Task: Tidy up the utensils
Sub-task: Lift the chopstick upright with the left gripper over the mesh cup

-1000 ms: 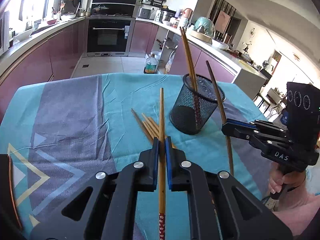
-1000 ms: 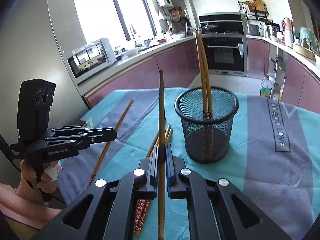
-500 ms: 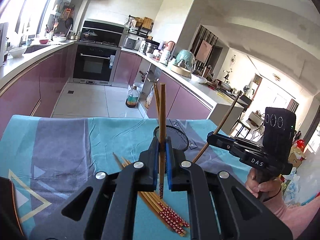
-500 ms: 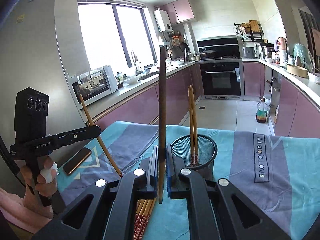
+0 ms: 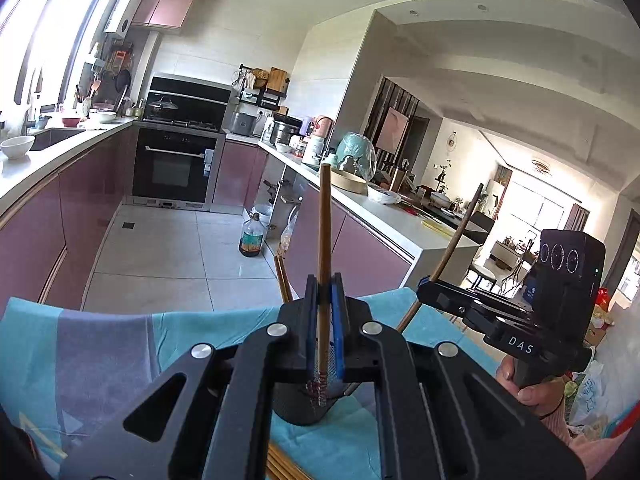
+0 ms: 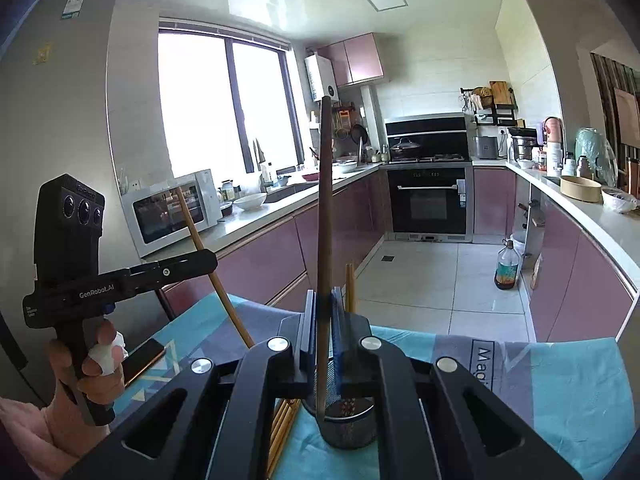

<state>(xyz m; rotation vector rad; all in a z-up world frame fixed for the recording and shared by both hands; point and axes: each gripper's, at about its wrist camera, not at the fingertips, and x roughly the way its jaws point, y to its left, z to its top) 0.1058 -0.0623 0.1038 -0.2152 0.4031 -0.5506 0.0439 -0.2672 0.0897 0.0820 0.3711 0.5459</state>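
Note:
My left gripper (image 5: 324, 284) is shut on a light wooden chopstick (image 5: 325, 220) that stands nearly upright. Its patterned lower end hangs at the mouth of the black mesh cup (image 5: 296, 410). My right gripper (image 6: 324, 296) is shut on a dark brown chopstick (image 6: 325, 200), also upright, whose lower end reaches down at the mesh cup (image 6: 350, 430). Two chopsticks (image 6: 350, 284) stand inside the cup. Each gripper shows in the other's view: the right gripper (image 5: 422, 286) and the left gripper (image 6: 212, 258). Several loose chopsticks (image 6: 282, 424) lie on the cloth beside the cup.
A teal and grey tablecloth (image 6: 560, 392) covers the table. A phone (image 6: 144, 360) lies near its left edge. A person's hand (image 6: 92, 376) grips the left handle. Kitchen counters, an oven (image 6: 430, 200) and a bottle (image 6: 506, 268) on the floor lie beyond the table.
Both grippers have risen and tipped upward with their chopsticks. The chopsticks swung from low over the cloth to upright over the mesh cup, which now sits low in both views.

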